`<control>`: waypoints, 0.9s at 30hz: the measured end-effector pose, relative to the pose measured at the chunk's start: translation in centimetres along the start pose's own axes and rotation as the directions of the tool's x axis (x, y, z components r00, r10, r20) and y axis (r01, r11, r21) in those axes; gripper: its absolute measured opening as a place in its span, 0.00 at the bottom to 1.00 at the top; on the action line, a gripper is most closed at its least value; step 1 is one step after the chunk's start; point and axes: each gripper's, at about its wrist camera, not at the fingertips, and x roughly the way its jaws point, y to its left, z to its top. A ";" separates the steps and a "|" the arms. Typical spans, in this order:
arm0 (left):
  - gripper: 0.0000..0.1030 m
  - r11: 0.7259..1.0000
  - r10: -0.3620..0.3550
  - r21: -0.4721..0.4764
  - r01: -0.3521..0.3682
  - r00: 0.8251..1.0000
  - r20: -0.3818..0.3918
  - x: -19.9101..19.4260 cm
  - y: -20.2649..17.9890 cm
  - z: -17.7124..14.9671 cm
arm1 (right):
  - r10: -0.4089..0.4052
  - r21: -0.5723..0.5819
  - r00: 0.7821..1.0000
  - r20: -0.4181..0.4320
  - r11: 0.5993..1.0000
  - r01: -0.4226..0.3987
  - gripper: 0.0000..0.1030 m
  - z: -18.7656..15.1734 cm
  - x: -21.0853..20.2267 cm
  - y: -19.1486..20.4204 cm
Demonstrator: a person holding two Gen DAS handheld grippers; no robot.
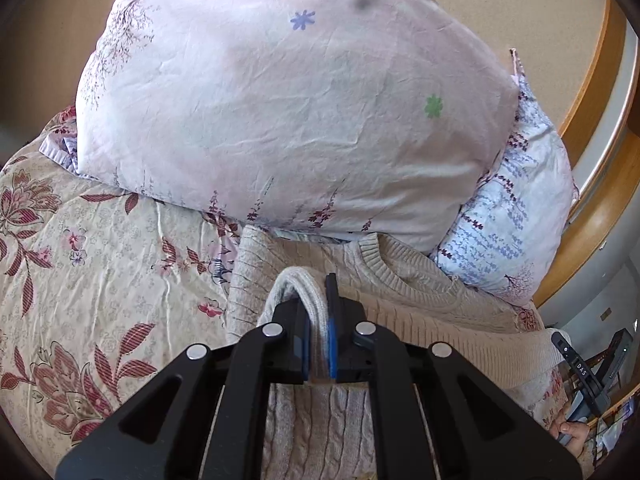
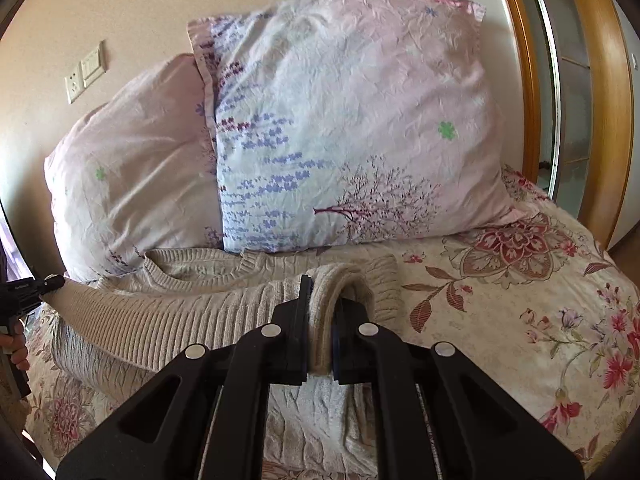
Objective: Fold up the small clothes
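Note:
A beige knitted sweater (image 1: 420, 300) lies on the flowered bedspread, its ribbed neckline up against the pillows. My left gripper (image 1: 319, 320) is shut on a fold of the sweater's edge on its left side. My right gripper (image 2: 322, 320) is shut on a fold of the sweater (image 2: 192, 304) on its right side, near a ribbed sleeve laid across the body. The right gripper's tip shows at the right edge of the left wrist view (image 1: 576, 364), and the left gripper's tip at the left edge of the right wrist view (image 2: 24, 292).
Two pale floral pillows (image 1: 280, 112) (image 2: 352, 128) lean against the wall just behind the sweater. The flowered bedspread (image 1: 88, 280) (image 2: 540, 320) stretches to both sides. A wooden door frame (image 2: 600, 100) and a wall socket (image 2: 84, 72) stand beyond the bed.

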 end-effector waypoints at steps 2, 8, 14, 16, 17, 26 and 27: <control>0.06 1.000 0.017 -0.018 -0.017 0.999 -0.033 1.6 0.4 -0.3 | -0.009 0.026 0.998 -0.065 1.000 0.011 0.08 -0.5 2.0 -0.6; 0.06 0.995 -0.009 -0.103 0.002 0.998 -0.070 3.9 1.9 -0.6 | 0.023 0.131 0.995 -0.098 0.991 -0.010 0.08 -0.6 3.8 -2.4; 0.06 0.979 -0.081 -0.188 0.076 0.997 -0.016 4.0 2.0 1.2 | 0.054 0.186 0.998 -0.033 0.981 -0.047 0.08 2.1 3.7 -2.8; 0.06 0.975 -0.076 -0.212 0.073 0.997 -0.007 4.6 2.0 1.6 | 0.052 0.203 0.998 -0.046 0.978 -0.041 0.08 2.4 4.9 -3.0; 0.06 0.970 -0.072 -0.232 0.068 0.997 -0.010 5.1 2.2 1.7 | 0.051 0.219 0.997 -0.058 0.975 -0.037 0.08 2.5 5.6 -3.1; 0.20 0.948 -0.064 -0.317 0.036 0.995 -0.077 8.6 2.9 1.3 | 0.112 0.369 0.985 -0.132 0.928 -0.056 0.23 2.6 9.5 -4.1; 0.27 0.949 -0.079 -0.312 0.052 0.994 -0.073 8.6 2.6 1.4 | 0.126 0.382 0.985 -0.117 0.921 -0.072 0.34 2.8 9.5 -4.2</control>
